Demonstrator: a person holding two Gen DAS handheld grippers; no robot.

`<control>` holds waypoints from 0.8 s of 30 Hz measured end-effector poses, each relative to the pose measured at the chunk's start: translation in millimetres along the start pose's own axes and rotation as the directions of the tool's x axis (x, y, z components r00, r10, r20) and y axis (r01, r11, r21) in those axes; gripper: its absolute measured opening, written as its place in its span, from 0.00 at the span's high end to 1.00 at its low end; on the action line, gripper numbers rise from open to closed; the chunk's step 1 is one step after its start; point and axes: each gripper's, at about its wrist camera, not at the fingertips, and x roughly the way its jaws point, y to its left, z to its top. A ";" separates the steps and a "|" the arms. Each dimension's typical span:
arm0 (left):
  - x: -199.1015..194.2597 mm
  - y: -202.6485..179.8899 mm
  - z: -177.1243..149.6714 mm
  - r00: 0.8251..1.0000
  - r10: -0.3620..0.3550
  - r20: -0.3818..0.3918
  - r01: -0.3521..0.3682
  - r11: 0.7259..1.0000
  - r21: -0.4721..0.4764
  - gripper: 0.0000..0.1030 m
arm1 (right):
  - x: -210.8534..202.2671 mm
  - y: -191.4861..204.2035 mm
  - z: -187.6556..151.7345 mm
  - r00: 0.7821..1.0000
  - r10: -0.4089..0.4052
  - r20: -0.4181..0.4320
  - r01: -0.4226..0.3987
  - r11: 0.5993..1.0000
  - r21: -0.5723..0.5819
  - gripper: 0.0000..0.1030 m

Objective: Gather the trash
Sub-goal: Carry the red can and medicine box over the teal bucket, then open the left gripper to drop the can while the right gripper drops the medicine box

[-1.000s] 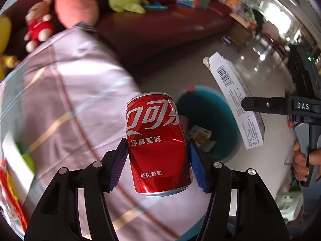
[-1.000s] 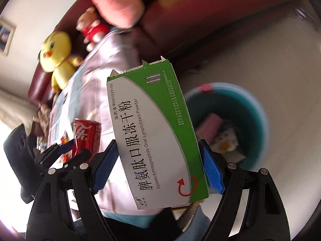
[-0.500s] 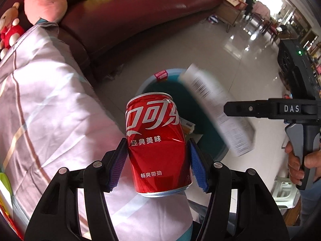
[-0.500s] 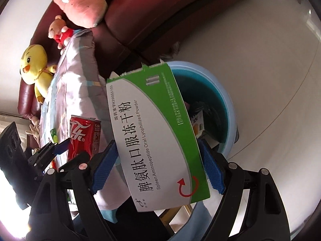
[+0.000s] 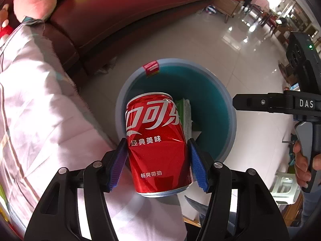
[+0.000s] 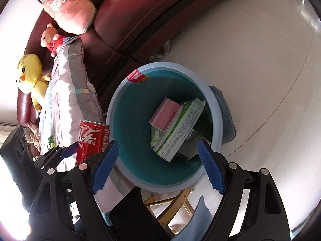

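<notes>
Left wrist view: the left gripper [image 5: 158,156] is clenched on a red aluminium cola can with white lettering [image 5: 157,140], its blue pads pressed to the can's dented sides at the centre of the frame, exactly as half a second ago. Behind the can, the round light-blue plastic bin with a teal inside [image 5: 230,108] now fills the middle of the frame, where earlier it sat higher and smaller. A white and green medicine carton [image 5: 185,110] peeks from behind the can's right edge, lying inside the bin; a moment ago it was a blur in the air between the black fingers of the other tool. That right gripper [image 5: 260,102] reaches in from the right edge, and from this side I cannot tell how wide it stands. A pale pink striped quilt [image 5: 40,120] covers the left of the frame, with a dark red leather sofa [image 5: 120,10] across the top.

Right wrist view: the right gripper [image 6: 158,166] is released, its blue pads spread wide with nothing between them, where earlier they clamped the carton. The carton [image 6: 180,128] now rests tilted inside the bin [image 6: 112,108] at the centre, leaning across a pink box [image 6: 165,114]. The can [image 6: 92,138] shows at lower left, just outside the bin's rim, held in the left gripper [image 6: 76,150].
</notes>
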 end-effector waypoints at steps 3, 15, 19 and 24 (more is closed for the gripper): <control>3.7 1.4 2.4 1.000 0.013 -0.010 -0.013 1.000 -0.017 0.32 | -2.3 -2.6 -0.4 1.000 -0.011 0.001 0.011 1.000 0.005 0.25; -14.5 12.8 -11.7 0.999 0.050 0.017 -0.049 0.998 -0.047 0.13 | 0.1 8.9 -5.7 0.999 -0.027 -0.021 0.027 1.000 -0.009 0.24; -23.5 20.9 -19.2 0.999 0.045 0.030 -0.043 0.997 -0.069 0.13 | -1.4 19.9 -7.9 0.999 -0.041 -0.025 0.040 0.999 -0.026 0.22; -35.8 30.3 -29.3 0.998 0.045 0.045 -0.041 0.995 -0.087 0.12 | -1.8 41.0 -13.6 0.998 -0.056 -0.030 0.054 0.997 -0.061 0.21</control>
